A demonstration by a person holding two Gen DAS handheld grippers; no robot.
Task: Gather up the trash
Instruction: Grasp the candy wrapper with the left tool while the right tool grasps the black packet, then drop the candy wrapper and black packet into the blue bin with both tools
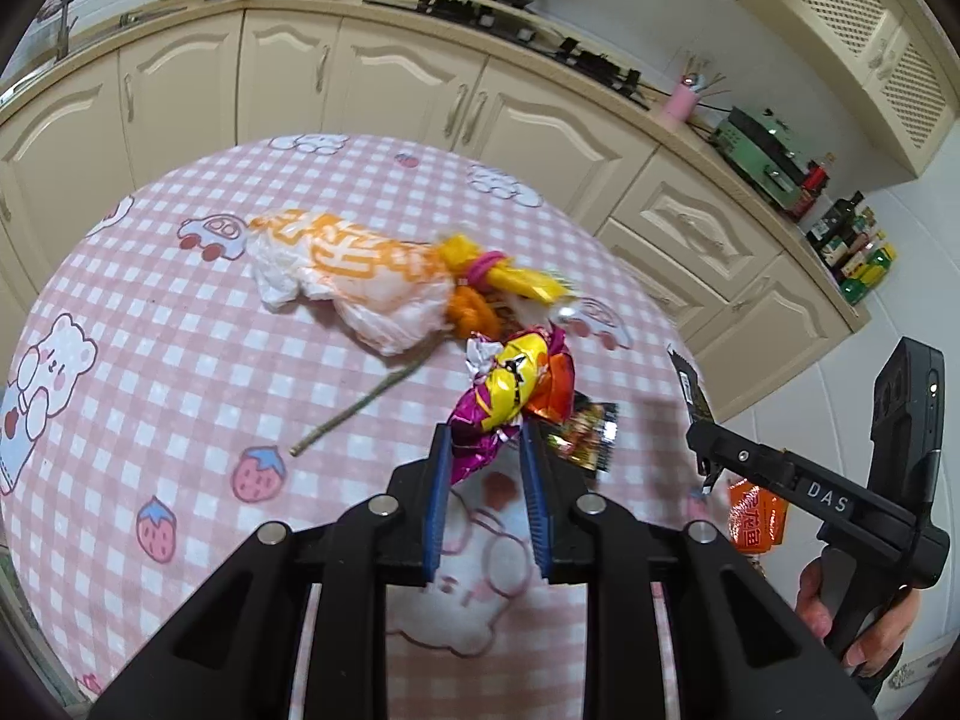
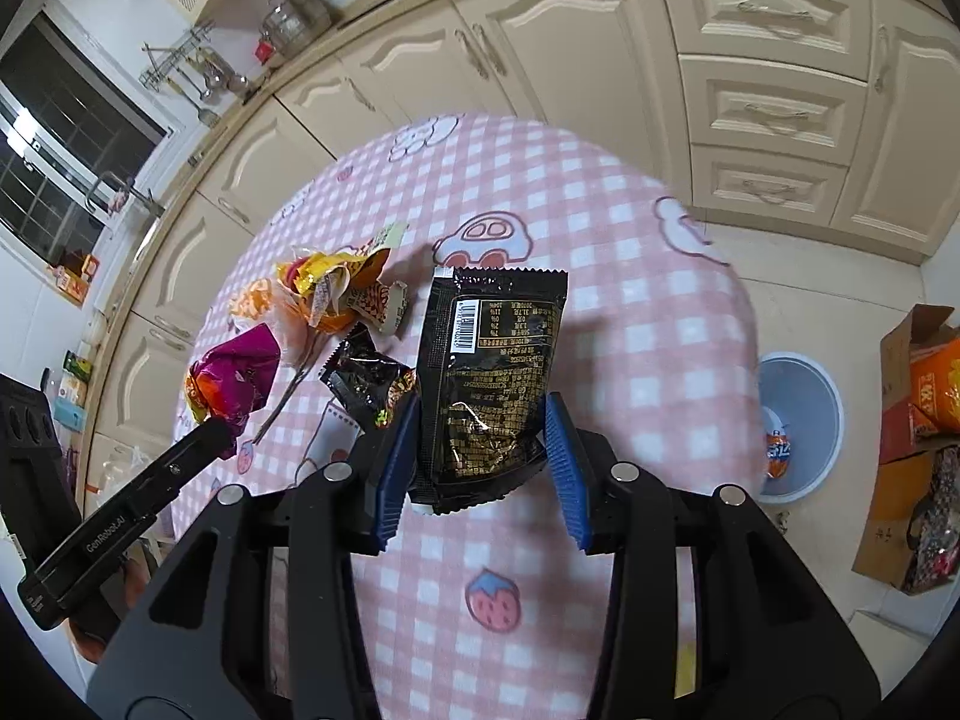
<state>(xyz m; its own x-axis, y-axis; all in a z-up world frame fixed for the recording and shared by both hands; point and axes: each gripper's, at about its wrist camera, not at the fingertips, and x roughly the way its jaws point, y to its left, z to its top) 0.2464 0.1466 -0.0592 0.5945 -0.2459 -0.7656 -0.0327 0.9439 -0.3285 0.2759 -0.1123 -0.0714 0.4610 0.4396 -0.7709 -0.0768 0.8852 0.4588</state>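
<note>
Now purple wrapper (image 1: 480, 426) between left claw (image 1: 487, 450) pads, black packet (image 2: 486, 384) between right claw (image 2: 480, 426) pads.

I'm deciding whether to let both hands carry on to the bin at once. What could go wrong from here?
1. The left hand-held gripper pinches only the tail of the purple and yellow wrapper; most of it hangs free and might slip out.
2. The right hand-held gripper grips the black sachet near its bottom edge; the sachet may flop or twist loose.
3. The white bin sits on the floor past the table edge, so a dropped piece would likely land on the floor.
</note>
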